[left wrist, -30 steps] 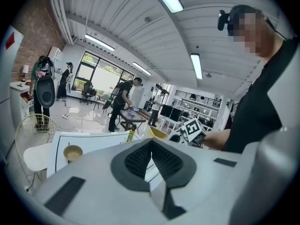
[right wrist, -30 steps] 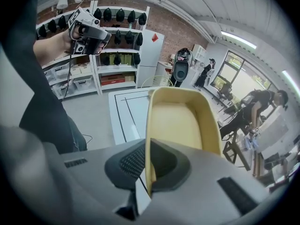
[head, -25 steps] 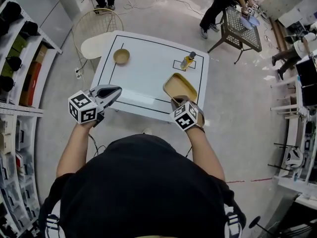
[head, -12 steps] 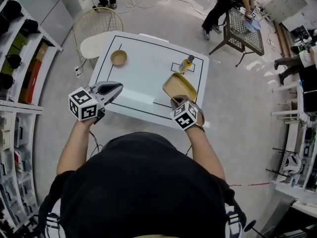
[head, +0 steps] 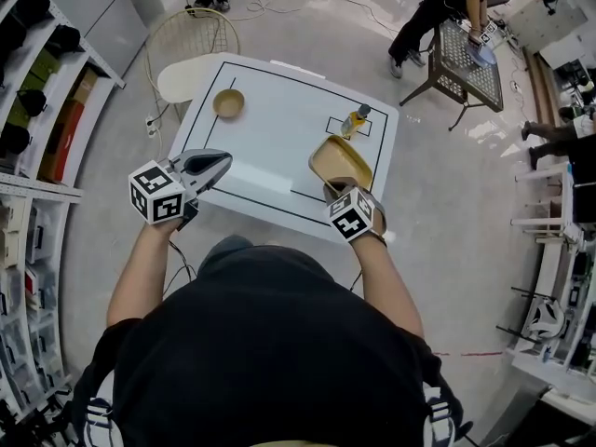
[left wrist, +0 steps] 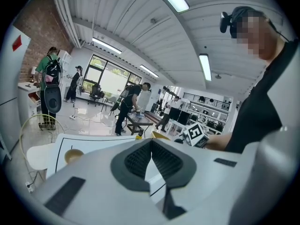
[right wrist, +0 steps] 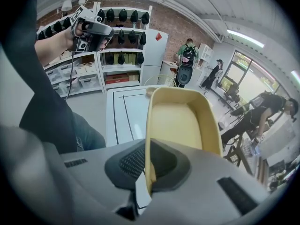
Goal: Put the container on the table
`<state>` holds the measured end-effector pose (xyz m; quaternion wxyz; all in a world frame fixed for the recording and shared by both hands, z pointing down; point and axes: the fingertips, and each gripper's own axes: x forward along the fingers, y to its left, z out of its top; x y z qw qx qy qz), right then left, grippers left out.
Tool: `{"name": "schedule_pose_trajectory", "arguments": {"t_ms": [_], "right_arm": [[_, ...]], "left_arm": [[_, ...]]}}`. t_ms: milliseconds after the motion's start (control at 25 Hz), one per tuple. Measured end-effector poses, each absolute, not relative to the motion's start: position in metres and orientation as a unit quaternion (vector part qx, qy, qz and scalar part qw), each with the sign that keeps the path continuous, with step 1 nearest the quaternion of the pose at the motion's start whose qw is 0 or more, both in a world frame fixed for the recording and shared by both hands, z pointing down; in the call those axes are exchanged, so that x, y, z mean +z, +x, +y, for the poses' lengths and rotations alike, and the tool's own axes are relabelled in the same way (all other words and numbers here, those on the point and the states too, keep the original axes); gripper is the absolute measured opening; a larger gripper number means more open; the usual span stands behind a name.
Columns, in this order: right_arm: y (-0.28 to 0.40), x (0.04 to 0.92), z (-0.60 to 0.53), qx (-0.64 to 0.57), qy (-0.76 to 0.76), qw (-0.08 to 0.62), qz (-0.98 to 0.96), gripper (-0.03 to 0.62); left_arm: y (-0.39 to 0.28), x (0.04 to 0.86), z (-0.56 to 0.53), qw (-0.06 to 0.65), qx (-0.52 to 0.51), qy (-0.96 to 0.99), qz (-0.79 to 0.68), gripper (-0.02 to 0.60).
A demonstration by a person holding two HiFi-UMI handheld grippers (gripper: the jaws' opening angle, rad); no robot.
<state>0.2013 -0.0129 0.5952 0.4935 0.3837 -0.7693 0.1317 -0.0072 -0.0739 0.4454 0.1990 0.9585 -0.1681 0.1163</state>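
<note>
Shows the right gripper with jaws clamped on the near wall of a shallow yellow rectangular container, carried over the near right part of the white table and apparently not yet resting on it. Shows the left gripper with jaws together on nothing, just off the table's near left edge. To finish well, probably best to level the container, lower it onto bare tabletop short of the yellow bottle and well apart from the wooden bowl, and release only once the base sits flat.
</note>
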Motion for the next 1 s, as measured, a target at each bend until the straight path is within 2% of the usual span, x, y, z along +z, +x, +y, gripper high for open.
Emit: {"name": "schedule_pose_trajectory", "arguments": {"t_ms": [1000], "right_arm": [[0.203,0.592,-0.039,0.132,0.400,0.505,-0.754,0.008]], "left_arm": [[-0.013,0.444,-0.104,0.192,0.109,0.963,-0.152,0.008]]}}
